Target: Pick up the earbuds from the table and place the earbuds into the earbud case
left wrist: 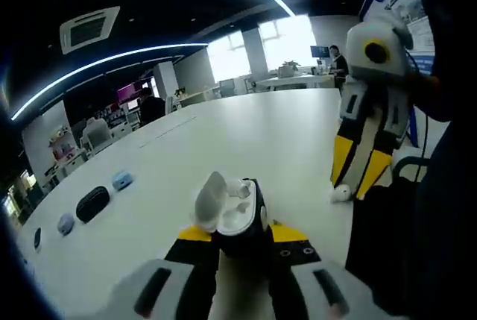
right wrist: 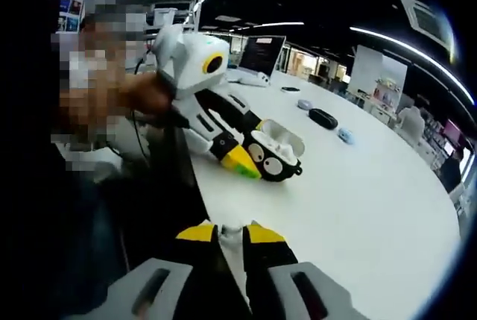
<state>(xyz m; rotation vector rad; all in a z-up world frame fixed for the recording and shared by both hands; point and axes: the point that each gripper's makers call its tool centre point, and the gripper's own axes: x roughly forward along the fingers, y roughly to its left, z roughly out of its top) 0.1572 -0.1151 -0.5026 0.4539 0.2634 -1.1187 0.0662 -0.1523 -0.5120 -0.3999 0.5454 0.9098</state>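
While the left gripper [left wrist: 242, 249] stays out of the hunt, its jaws are clamped on the dark base of the earbud case [left wrist: 240, 215], whose white lid stands open over a pale moulded interior, held just above the near edge of the white table [left wrist: 223, 141]. Seen from the right gripper view, the same case [right wrist: 274, 154] reads as a small black shell with two cartoon eyes on its front and a hinged lid tipped back. One white earbud [left wrist: 340, 193] lies on the table near its right edge, directly under the tips of the right gripper [left wrist: 356, 182], whose yellow jaws stand slightly apart around it without visibly pinching it. Whether a bud already sits in the case cannot be told. In the right gripper view that tool's own jaws [right wrist: 229, 239] show a narrow gap with something pale between them. The earbud looks light, hard, glossy and slippery, likely to squirt out of a careless pinch; a hold across its rounded body seems safest. Other small cases [left wrist: 92, 204] lie well apart toward the far left edge.
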